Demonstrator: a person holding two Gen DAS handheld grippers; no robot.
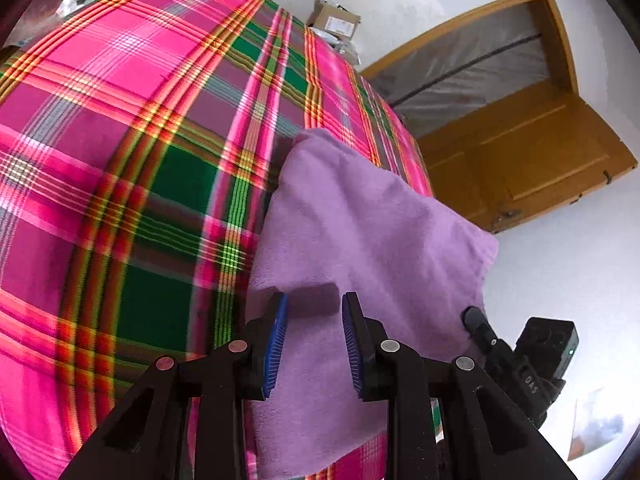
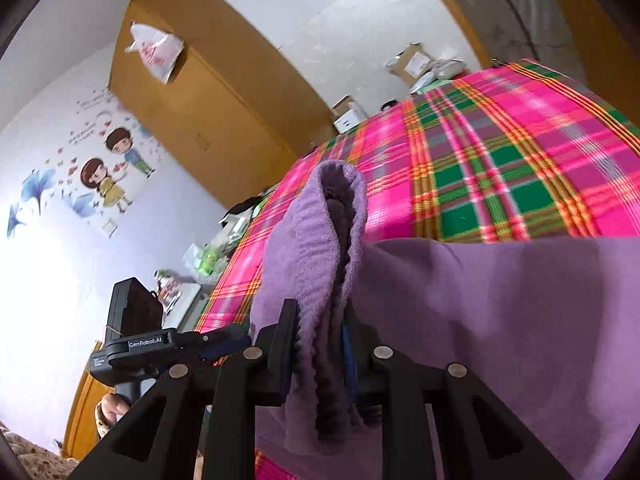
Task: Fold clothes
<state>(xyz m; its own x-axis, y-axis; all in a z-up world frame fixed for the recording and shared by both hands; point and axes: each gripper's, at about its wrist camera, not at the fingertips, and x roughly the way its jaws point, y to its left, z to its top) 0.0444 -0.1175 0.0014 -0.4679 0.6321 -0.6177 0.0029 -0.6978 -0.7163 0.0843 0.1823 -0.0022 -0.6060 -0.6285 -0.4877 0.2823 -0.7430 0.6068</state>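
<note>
A purple towel lies on a bed with a pink and green plaid cover. My left gripper is open just above the towel's near part, with nothing between its blue pads. My right gripper is shut on a bunched edge of the towel, which stands up in a fold between the fingers. The rest of the towel spreads to the right over the plaid cover. The right gripper also shows in the left wrist view at the towel's right edge, and the left gripper shows in the right wrist view.
A wooden door stands open past the bed's far side. A wooden wardrobe with a plastic bag on it stands by the wall. Cardboard boxes and clutter lie along the bed's edges.
</note>
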